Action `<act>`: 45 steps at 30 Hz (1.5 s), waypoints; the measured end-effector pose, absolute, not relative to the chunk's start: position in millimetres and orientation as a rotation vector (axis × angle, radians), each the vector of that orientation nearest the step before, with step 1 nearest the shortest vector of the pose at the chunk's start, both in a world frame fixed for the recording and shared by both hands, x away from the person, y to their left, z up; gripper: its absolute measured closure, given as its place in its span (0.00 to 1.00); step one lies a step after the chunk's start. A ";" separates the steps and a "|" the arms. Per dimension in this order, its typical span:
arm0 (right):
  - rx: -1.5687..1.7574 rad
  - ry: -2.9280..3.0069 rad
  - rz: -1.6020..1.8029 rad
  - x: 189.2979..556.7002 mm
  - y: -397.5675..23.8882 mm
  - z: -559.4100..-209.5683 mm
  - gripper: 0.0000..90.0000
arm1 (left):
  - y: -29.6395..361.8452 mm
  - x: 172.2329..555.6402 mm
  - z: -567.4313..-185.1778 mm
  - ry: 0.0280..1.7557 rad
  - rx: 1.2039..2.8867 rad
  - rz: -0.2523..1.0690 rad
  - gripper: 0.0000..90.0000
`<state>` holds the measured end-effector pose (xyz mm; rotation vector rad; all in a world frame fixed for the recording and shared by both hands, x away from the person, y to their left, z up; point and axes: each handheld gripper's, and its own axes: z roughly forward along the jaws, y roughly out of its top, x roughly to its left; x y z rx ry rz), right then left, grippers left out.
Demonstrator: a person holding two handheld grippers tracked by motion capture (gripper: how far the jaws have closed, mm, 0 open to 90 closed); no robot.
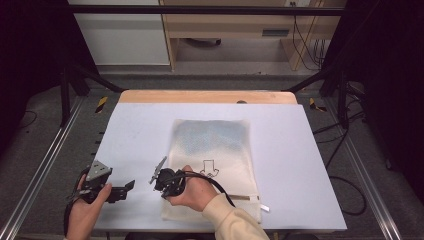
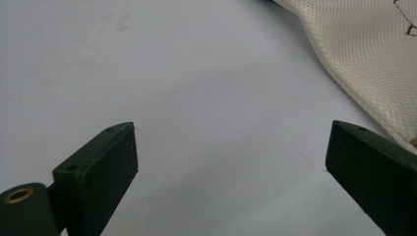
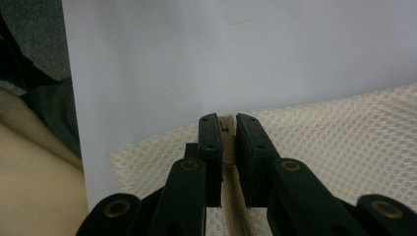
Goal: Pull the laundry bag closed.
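A: Right gripper view first: the right gripper (image 3: pixel 227 129) has its two black jaws pressed together on the zipper (image 3: pixel 230 196) of one cream mesh bag (image 3: pixel 334 147), pinching what looks like the zipper's end or slider, though the jaws cover too much of it to say which.

B: And in the high view?

A: The right gripper (image 1: pixel 167 184) sits at the bag's near left corner, with the right hand (image 1: pixel 192 192) wrapped round it and a cream sleeve (image 1: pixel 235 220) behind. One cable runs back from it over the bag.

B: The other tool?

A: The left gripper (image 2: pixel 231 147) has its two jaws spread wide, with bare table between them and nothing held. From above, the left gripper (image 1: pixel 122 189) lies in the left hand (image 1: pixel 87 210) near the front edge, apart from the bag and pointing toward it.

B: Where does the bag lie?

A: One mesh bag (image 1: pixel 212 165), flat on the pale table (image 1: pixel 140 130), roughly in the middle and reaching the near edge. One arrow outline (image 1: pixel 210 168) is printed on it, and something bluish shows through its far half.

B: Count?

A: Two grippers, two hands, one bag, one zipper.
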<state>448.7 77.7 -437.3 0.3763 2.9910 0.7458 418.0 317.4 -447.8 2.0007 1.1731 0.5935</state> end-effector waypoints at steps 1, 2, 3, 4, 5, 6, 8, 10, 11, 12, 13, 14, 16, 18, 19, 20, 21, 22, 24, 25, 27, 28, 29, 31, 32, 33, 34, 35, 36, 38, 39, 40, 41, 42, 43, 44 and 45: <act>0.368 2.995 0.739 448.8 78.1 -432.3 0.91 | 316.3 417.1 -447.2 1.166 2.005 0.591 0.06; 0.368 2.995 0.739 448.8 78.1 -432.3 0.91 | 316.3 417.1 -447.2 1.166 2.005 0.591 0.06; 0.360 2.995 0.730 449.4 78.5 -427.5 0.91 | 315.1 415.9 -446.5 1.160 2.004 0.583 0.06; 0.360 2.995 0.730 449.4 78.5 -427.5 0.91 | 315.1 415.9 -446.5 1.160 2.004 0.583 0.06; 0.348 2.999 0.721 449.8 78.9 -423.7 0.91 | 314.2 414.8 -445.9 1.154 2.004 0.578 0.06; 0.346 3.000 0.719 450.1 79.0 -421.8 0.91 | 313.5 414.0 -445.5 1.152 2.002 0.571 0.06; 0.346 3.000 0.718 450.5 79.0 -420.1 0.91 | 312.8 413.1 -445.1 1.148 1.996 0.566 0.06; 0.341 3.001 0.720 451.2 78.4 -417.1 0.91 | 311.1 411.2 -444.3 1.139 1.987 0.560 0.06; 0.334 3.003 0.722 451.0 77.9 -414.4 0.91 | 308.4 409.4 -443.7 1.131 1.970 0.542 0.06; 0.334 3.003 0.722 451.0 77.9 -414.4 0.91 | 308.4 409.4 -443.7 1.131 1.970 0.542 0.06; 0.329 3.000 0.725 450.0 77.4 -412.6 0.91 | 305.8 408.2 -443.2 1.118 1.964 0.525 0.06; 0.329 3.000 0.725 450.0 77.4 -412.6 0.91 | 305.8 408.2 -443.2 1.118 1.964 0.525 0.06; 0.321 2.999 0.728 450.1 76.9 -412.3 0.91 | 303.0 406.4 -443.0 1.112 1.969 0.494 0.06; 0.316 2.999 0.731 449.7 76.9 -412.7 0.91 | 300.6 404.6 -443.0 1.097 1.978 0.481 0.06; 0.307 2.999 0.738 449.4 76.5 -412.6 0.91 | 299.2 403.5 -443.1 1.091 1.976 0.468 0.07; 0.308 2.998 0.742 449.3 76.1 -412.3 0.91 | 297.9 402.5 -443.1 1.082 1.976 0.456 0.07; 0.311 3.001 0.743 449.4 75.7 -411.8 0.91 | 293.8 400.1 -443.2 1.066 1.978 0.433 0.07; 0.316 3.003 0.749 449.6 75.0 -411.5 0.91 | 291.6 399.0 -443.2 1.059 1.980 0.425 0.08; 0.309 3.005 0.756 450.4 74.4 -411.5 0.91 | 289.8 398.5 -443.2 1.047 1.986 0.419 0.08; 0.322 3.007 0.759 451.3 73.6 -411.7 0.91 | 284.9 397.1 -444.6 1.040 1.985 0.402 0.08; 0.315 3.013 0.765 452.2 73.2 -411.8 0.91 | 280.3 395.9 -445.5 1.026 1.990 0.385 0.09; 0.316 3.013 0.763 452.3 73.1 -411.6 0.91 | 278.3 395.2 -445.7 1.017 1.992 0.371 0.10; 0.317 3.017 0.759 452.1 73.1 -411.8 0.91 | 276.0 394.6 -446.0 1.006 1.996 0.367 0.10; 0.316 3.022 0.758 452.2 73.1 -411.9 0.91 | 273.5 393.9 -446.4 0.997 1.996 0.364 0.11; 0.314 3.025 0.751 452.2 73.7 -413.1 0.91 | 271.3 393.2 -446.7 0.984 2.008 0.361 0.11; 0.312 3.029 0.741 452.4 73.9 -413.1 0.91 | 267.6 391.7 -446.9 0.974 2.009 0.340 0.12; 0.312 3.029 0.741 452.4 73.9 -413.1 0.91 | 267.6 391.7 -446.9 0.974 2.009 0.340 0.14; 0.309 3.026 0.744 452.7 74.3 -413.5 0.91 | 266.0 391.0 -447.0 0.966 2.010 0.333 0.14; 0.304 3.029 0.749 453.1 74.5 -413.8 0.91 | 264.2 390.4 -447.5 0.960 2.014 0.329 0.14; 0.306 3.025 0.749 453.0 74.3 -413.1 0.91 | 260.2 389.6 -449.3 0.953 2.026 0.313 0.16; 0.307 3.025 0.753 453.2 73.6 -412.1 0.91 | 258.8 389.5 -449.9 0.956 2.016 0.301 0.19; 0.309 3.023 0.758 453.1 73.2 -411.6 0.91 | 257.3 389.3 -450.5 0.957 1.999 0.284 0.20; 0.306 3.024 0.759 453.2 72.7 -410.6 0.91 | 253.3 389.4 -452.0 0.946 2.004 0.271 0.20; 0.312 3.020 0.765 452.9 72.3 -409.6 0.91 | 251.2 389.5 -452.4 0.946 2.008 0.267 0.20; 0.312 3.017 0.772 452.8 71.7 -408.8 0.91 | 249.4 389.4 -452.9 0.945 1.994 0.251 0.21; 0.312 3.017 0.772 452.8 71.7 -408.8 0.91 | 249.4 389.4 -452.9 0.945 1.994 0.251 0.23; 0.318 3.015 0.780 453.0 70.6 -407.6 0.91 | 245.5 388.6 -454.1 0.937 1.978 0.229 0.24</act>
